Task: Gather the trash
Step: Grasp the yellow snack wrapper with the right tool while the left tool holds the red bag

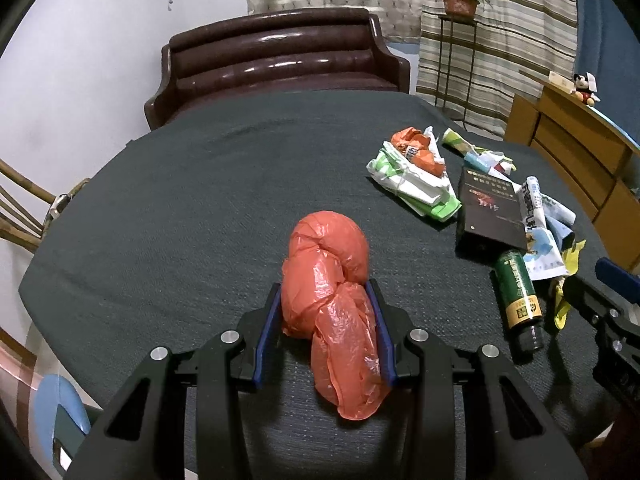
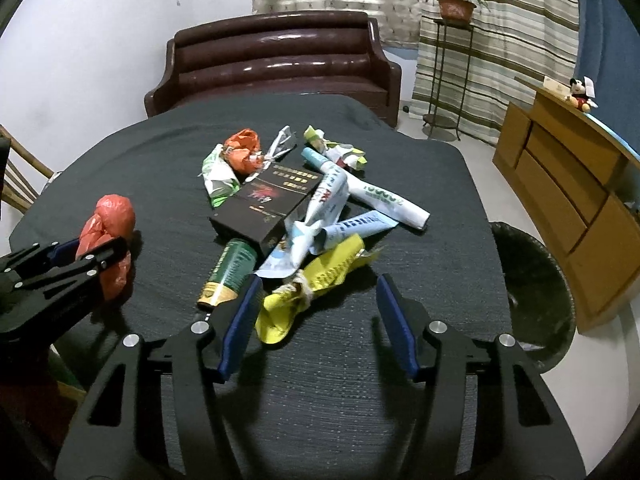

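Note:
A rolled red plastic bag lies on the dark table cloth. My left gripper is shut on the bag, its blue pads pressing both sides; it also shows in the right wrist view with the bag. My right gripper is open just in front of the trash pile, with a yellow wrapper partly between its fingers. The pile holds a black box, a green can, white and blue wrappers and an orange wrapper.
A black trash bin stands on the floor right of the table. A brown sofa is beyond the table's far edge. A wooden cabinet is at the right, a plant stand behind, a wooden chair at the left.

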The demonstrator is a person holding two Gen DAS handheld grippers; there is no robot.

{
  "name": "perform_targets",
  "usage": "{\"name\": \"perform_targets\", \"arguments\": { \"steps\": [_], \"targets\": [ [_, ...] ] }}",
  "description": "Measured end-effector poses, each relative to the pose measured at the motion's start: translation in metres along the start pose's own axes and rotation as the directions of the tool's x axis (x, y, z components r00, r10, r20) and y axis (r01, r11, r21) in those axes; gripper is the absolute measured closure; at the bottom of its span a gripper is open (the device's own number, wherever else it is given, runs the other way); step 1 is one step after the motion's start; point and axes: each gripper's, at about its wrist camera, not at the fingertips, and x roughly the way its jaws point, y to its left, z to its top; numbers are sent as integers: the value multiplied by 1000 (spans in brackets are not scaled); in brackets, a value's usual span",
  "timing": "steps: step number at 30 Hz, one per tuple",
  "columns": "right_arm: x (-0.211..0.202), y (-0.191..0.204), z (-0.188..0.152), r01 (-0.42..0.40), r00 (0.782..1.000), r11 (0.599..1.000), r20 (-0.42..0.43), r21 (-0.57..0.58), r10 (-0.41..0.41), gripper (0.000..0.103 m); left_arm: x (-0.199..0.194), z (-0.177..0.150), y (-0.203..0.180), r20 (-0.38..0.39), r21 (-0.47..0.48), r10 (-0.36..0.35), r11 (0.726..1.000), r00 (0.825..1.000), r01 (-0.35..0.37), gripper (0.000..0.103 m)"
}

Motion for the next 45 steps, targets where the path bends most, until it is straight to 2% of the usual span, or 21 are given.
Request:
{"name": "perform_targets", "arguments": {
  "steps": [7,13,16,29,31,33,35,45],
  "targets": [
    [8,2,3,20,1000,1000,-19,1,-20,46,3,-2,-1,-10,1,-4,1000,1000,4,62],
    [12,-12,-3,41,998,998,-50,38,-39,46,2,-2,-5,-7,11,-14,1000,1000,14,62],
    [10,-15,-4,56,997,998,-46,39,-54,51,2,-2,-4,-7,11,-14,1000,1000,14,62],
    [20,-17,-2,26,998,996,-64,80,-21,52,4,-4,-11,-12,19,-29,999,1000,29,62],
    [20,-18,-3,8,998,996,-66,89,-2,59,3,-4,-12,-11,22,-34,999,999,34,62],
    [18,-21,-3,-25,998,995,-60,99,31,78,2,-4,-13,-9,25,-37,999,999,37,62],
    [15,-23,-3,-15,998,995,-54,102,21,82,2,-4,-14,-10,25,-41,999,999,41,62],
    [1,-35,-6,4,999,995,-32,102,0,82,-7,-5,-24,18,38,-68,997,998,67,62]
  ]
}}
